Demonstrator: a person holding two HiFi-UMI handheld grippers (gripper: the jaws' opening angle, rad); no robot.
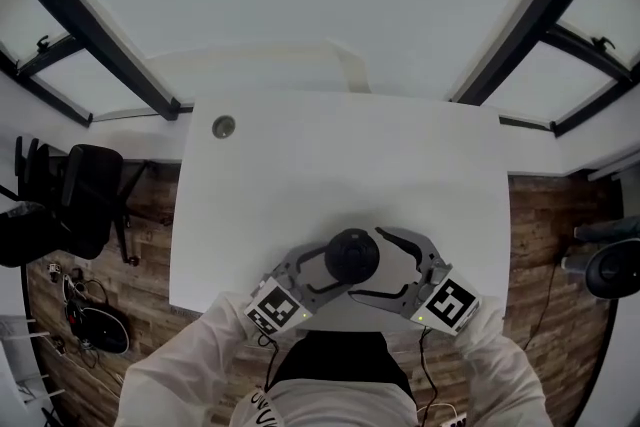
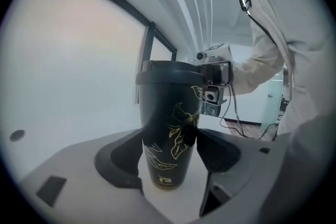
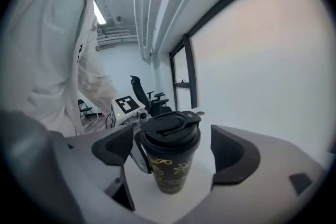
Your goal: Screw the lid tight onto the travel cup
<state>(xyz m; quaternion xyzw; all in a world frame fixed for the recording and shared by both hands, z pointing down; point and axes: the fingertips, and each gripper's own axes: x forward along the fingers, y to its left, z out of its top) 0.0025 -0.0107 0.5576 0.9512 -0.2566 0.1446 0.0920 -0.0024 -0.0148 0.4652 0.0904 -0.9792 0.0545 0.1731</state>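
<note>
**Item 1, travel cup** [image 2: 168,128]. Dark, with a gold leaf drawing. It stood upright on the white table [image 1: 350,155], directly between the 2 jaws of my left gripper and also between the 2 jaws of my right gripper.

**Item 2, lid** [image 3: 170,124]. Black, with a flip tab on top. It sat level on the cup's rim with no tilt showing. I could not tell from any view whether its thread was fully home.

**Status.** The lid was placed on the cup. I judged the tightening as not begun or not finished, since nothing gripped the lid. What was left, as I judged it, was to close my right jaws on the lid and turn it down while my left held the body.

**Item 3, left gripper** [image 2: 170,157]. The jaws stood wide, with 1 pad against each side of the cup's lower body. I read this as a clamp on the cup that held it steady on the table.

**Item 4, right gripper** [image 3: 170,152]. The jaws were spread at the lid's height, with a clear gap on each side. They touched nothing.
</note>
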